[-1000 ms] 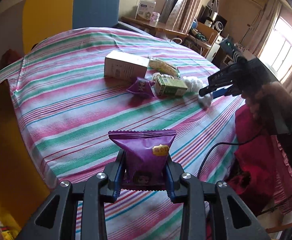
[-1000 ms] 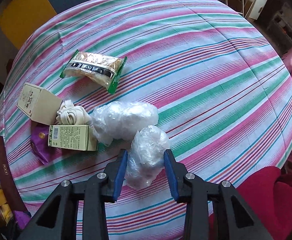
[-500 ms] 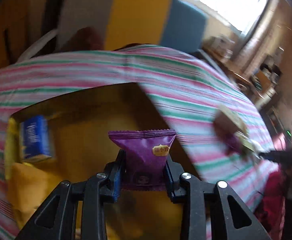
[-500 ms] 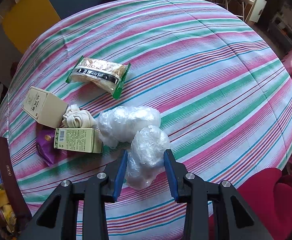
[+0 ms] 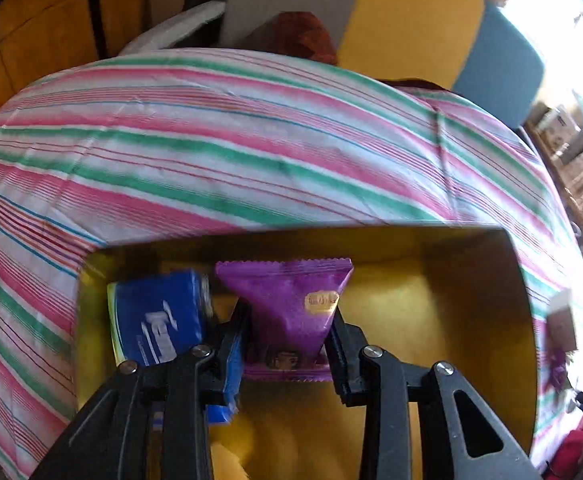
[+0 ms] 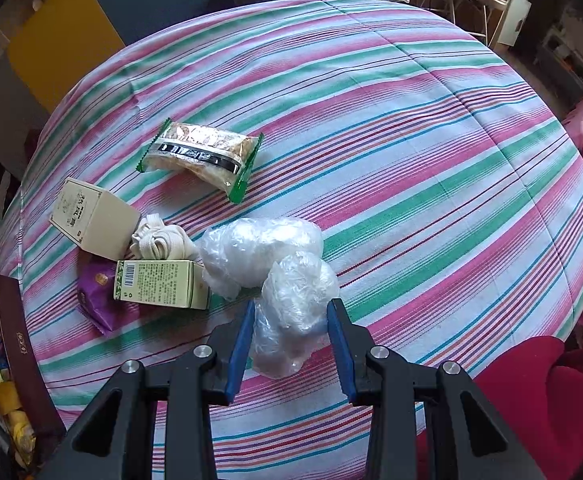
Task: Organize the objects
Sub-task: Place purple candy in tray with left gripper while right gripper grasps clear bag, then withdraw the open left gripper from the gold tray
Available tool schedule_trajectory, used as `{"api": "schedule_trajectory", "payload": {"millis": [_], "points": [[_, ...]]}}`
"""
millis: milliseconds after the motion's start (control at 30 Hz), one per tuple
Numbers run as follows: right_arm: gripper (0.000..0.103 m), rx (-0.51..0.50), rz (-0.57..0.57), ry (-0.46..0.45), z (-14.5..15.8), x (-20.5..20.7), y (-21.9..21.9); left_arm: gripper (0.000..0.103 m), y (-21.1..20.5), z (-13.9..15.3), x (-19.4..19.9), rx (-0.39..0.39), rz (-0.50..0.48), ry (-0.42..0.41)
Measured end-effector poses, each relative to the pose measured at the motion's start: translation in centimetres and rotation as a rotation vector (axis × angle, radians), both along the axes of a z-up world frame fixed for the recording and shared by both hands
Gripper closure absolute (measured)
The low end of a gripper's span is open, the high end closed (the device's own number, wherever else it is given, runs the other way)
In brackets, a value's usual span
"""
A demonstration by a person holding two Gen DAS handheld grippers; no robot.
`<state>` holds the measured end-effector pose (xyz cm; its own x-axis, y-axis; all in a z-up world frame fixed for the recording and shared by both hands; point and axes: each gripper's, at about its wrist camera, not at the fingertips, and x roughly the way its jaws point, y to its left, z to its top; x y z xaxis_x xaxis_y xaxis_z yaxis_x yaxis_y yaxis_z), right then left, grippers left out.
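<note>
My left gripper [image 5: 288,320] is shut on a purple snack packet [image 5: 287,288] and holds it upright over the open yellow-lined box [image 5: 443,292]. A blue tissue pack [image 5: 155,320] lies in that box, just left of the packet. In the right wrist view my right gripper [image 6: 291,310] is shut on a crumpled clear plastic bag [image 6: 297,288] that rests on the striped tablecloth [image 6: 431,160]. A second clear plastic bag [image 6: 259,244] touches it from behind.
Left of the bags lie a green carton [image 6: 159,285], a second purple packet [image 6: 99,304], a rolled white strap [image 6: 159,240], a beige carton [image 6: 91,216] and a green-edged snack pack [image 6: 199,152]. The box's brown wall [image 6: 11,340] shows at the table's left edge. Chairs stand behind the table.
My left gripper has swung with the purple packet from above the tablecloth to over the yellow-lined box, rolling as it went. The right gripper has stayed on the plastic bag.
</note>
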<state>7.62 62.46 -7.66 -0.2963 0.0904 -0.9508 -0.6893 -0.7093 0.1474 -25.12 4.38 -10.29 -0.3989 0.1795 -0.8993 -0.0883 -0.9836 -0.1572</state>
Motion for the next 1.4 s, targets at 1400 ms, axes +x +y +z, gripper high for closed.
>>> {"api": "schedule_trajectory", "payload": {"millis": [1400], "points": [[0.065, 0.039, 0.032, 0.176, 2.2, 0.8, -1.7, 0.029, 0.3, 7.8, 20.3, -0.020, -0.143, 0.362]]}}
